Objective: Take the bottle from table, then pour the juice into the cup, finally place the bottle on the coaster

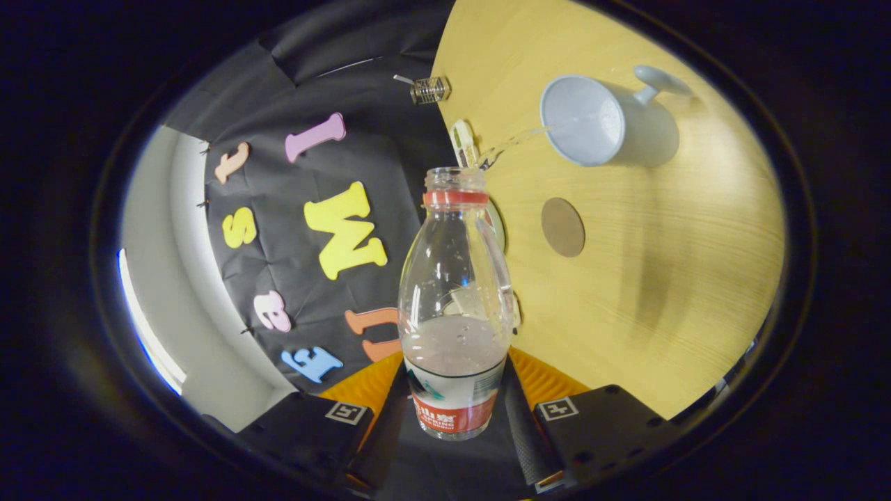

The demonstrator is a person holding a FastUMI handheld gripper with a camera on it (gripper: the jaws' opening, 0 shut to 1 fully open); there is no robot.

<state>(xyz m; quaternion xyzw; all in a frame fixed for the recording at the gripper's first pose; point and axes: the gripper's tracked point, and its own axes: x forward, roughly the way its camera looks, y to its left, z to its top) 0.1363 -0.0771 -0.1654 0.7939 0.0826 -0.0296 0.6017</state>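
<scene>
Gripper clamped on bottle, both fingers pressing its lower body at the label, one each side. Bottle sits between the fingers, neck pointing fwd away from cam. View rolled hard: table runs up the right side, booth wall on the left, so bottle is tipped toward the table side.

Bottle: clear plastic, cap off, open mouth, red ring round the neck, red/white label near base. Liquid inside pooled toward the base end, approx lower third; upper part clear w/ a few droplets on the inner wall.

Thin clear stream leaves the bottle mouth and arcs over to the cup, meeting it at the near rim. Cup is pale grey-blue w/ a handle on its far side, open mouth facing cam, standing on the table beyond and to the right of the bottle mouth. Not touching the bottle. Can't tell liquid level in cup.

Coaster: round, brown, flat on the table, bare, between the cup and the fingers, just right of the bottle shoulder. Apart from both cup and bottle.

Small white clip-like obj at the table edge just behind the bottle mouth. Small wire-coil thing further back at the table edge, against the wall. Another pale round obj partly hidden behind the bottle shoulder, can't ID.
</scene>
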